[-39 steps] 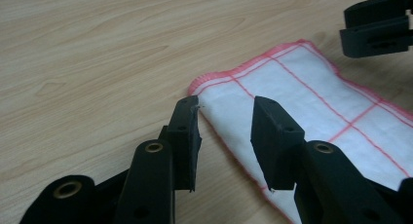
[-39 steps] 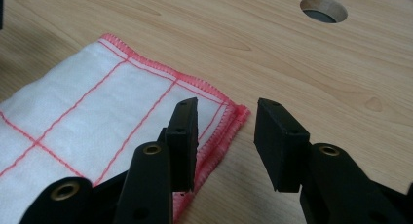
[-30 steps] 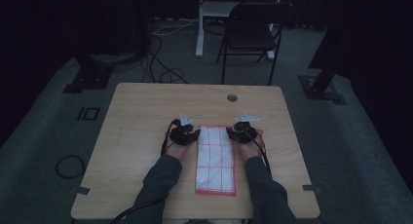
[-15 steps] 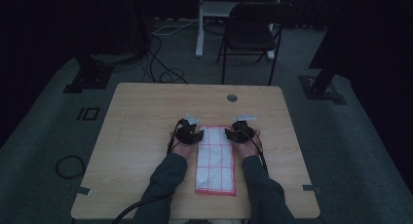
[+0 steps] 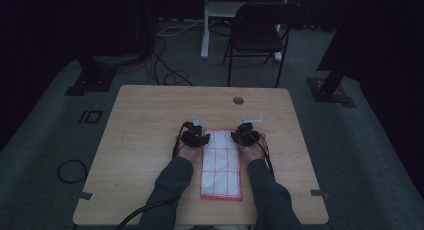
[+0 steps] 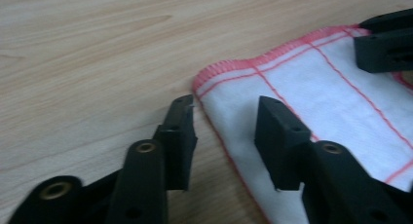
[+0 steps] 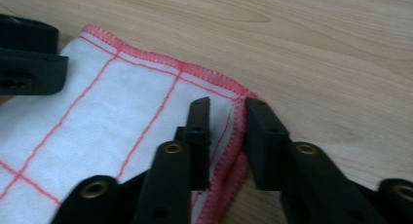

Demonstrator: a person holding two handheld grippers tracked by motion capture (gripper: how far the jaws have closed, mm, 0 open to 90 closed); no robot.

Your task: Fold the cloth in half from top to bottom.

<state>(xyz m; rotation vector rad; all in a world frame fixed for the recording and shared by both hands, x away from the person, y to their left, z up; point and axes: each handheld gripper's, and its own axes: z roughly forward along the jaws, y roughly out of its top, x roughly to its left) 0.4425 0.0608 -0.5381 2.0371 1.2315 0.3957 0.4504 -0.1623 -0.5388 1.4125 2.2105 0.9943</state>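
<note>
A white cloth (image 5: 221,162) with a red grid and red hem lies folded flat on the wooden table (image 5: 145,125). My left gripper (image 5: 196,135) is at its far left corner and my right gripper (image 5: 245,134) at its far right corner. In the left gripper view the left gripper (image 6: 226,107) is open and has just been closing; it straddles the cloth (image 6: 316,87), one jaw on bare wood, the other over the fabric. The right gripper (image 7: 229,104) has just been closing too. The corner hem (image 7: 236,121) rises in a ridge inside its narrow gap, the pads not clamped.
A round cable hole (image 5: 238,100) sits near the table's far edge. Behind the table stand a dark folding chair (image 5: 260,32) and a white post (image 5: 205,25). Cables (image 5: 70,170) lie on the grey floor at left. Dark stand bases flank the table.
Both hands stay at the cloth's far corners. The left gripper has edged slightly toward the cloth. The cloth lies where it was.
</note>
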